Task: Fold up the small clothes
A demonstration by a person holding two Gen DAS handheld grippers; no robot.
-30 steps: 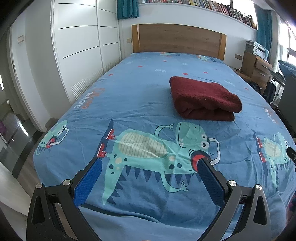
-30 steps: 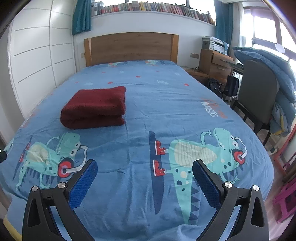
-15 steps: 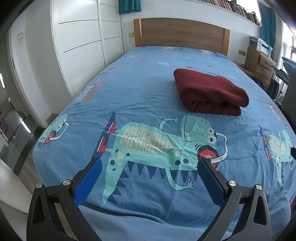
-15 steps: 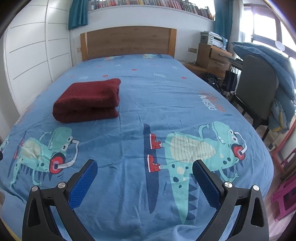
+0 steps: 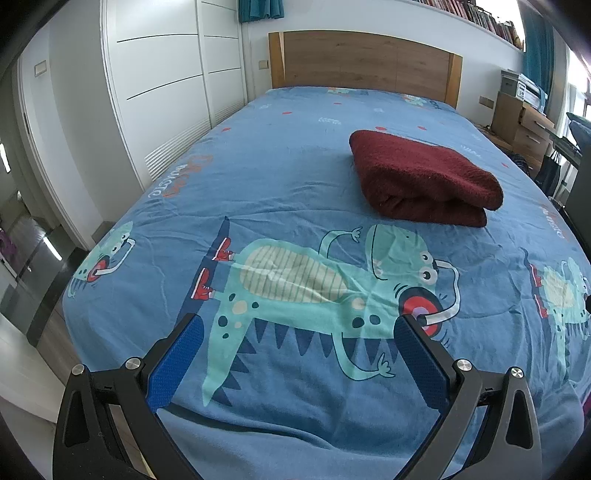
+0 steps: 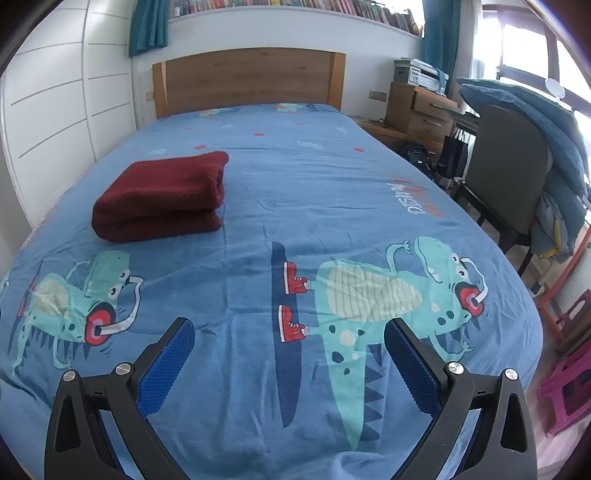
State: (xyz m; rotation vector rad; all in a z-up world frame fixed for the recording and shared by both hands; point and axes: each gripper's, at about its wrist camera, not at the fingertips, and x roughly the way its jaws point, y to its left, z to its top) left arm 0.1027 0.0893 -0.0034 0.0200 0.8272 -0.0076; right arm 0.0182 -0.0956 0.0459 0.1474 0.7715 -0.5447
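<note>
We hold both hand-held grippers, left hand-held gripper [image 5: 297,334] and right hand-held gripper [image 6: 290,334], spread empty above the bed [image 5: 280,177]; the folded maroon garment [image 5: 424,181] lies well ahead.

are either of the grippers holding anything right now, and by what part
Nothing is held. The left gripper and right gripper are both open over the bedspread, with nothing between their fingers. The folded red garment lies untouched farther up the bed.

A dark red folded garment [image 5: 424,181] lies on a blue bed cover [image 5: 280,155] printed with teal dinosaurs in red sneakers, below an oak-brown headboard [image 6: 247,79] and teal curtains [image 6: 147,26].
</note>
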